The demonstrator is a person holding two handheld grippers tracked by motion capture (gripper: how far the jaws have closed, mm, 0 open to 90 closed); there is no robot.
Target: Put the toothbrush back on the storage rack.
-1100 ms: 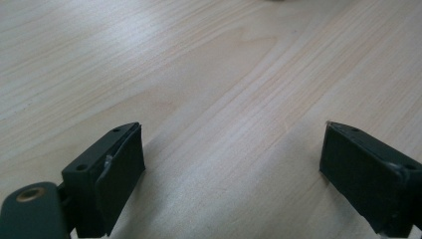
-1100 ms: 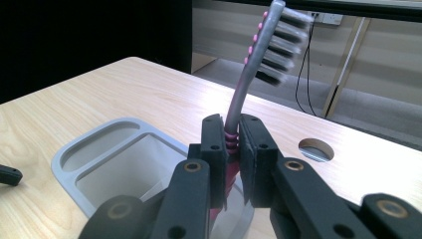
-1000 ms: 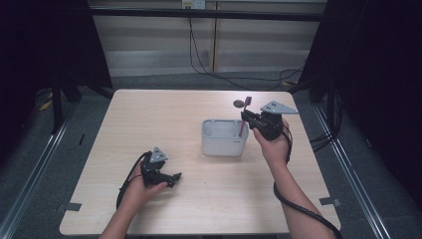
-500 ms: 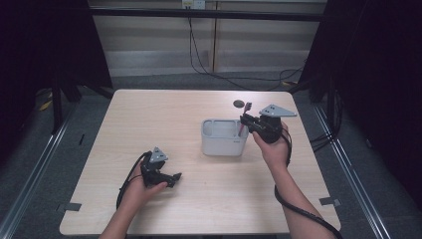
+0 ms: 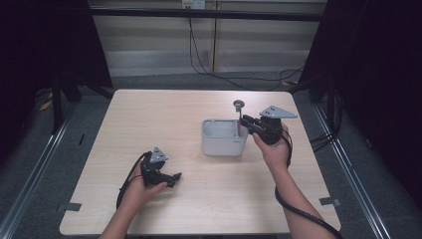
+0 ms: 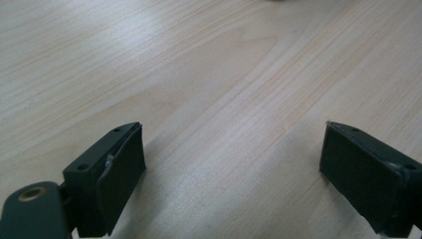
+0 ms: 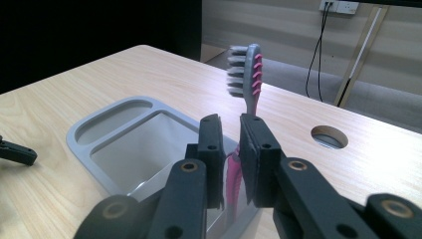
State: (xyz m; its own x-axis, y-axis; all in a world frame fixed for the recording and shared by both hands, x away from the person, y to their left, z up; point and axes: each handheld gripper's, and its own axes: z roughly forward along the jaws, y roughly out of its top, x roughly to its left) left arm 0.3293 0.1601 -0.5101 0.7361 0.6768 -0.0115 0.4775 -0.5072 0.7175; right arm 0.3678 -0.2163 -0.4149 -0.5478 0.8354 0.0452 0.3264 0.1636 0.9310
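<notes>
While high view blurs it, toothbrush [image 7: 247,74] bristles visible.

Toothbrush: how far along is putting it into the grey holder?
Done: the toothbrush stands head-up in the grey holder. In hand: the right tool has just been opening its jaws, handle between them, apparently loose. Left: withdraw that tool. The left tool lies open on the table.
</notes>
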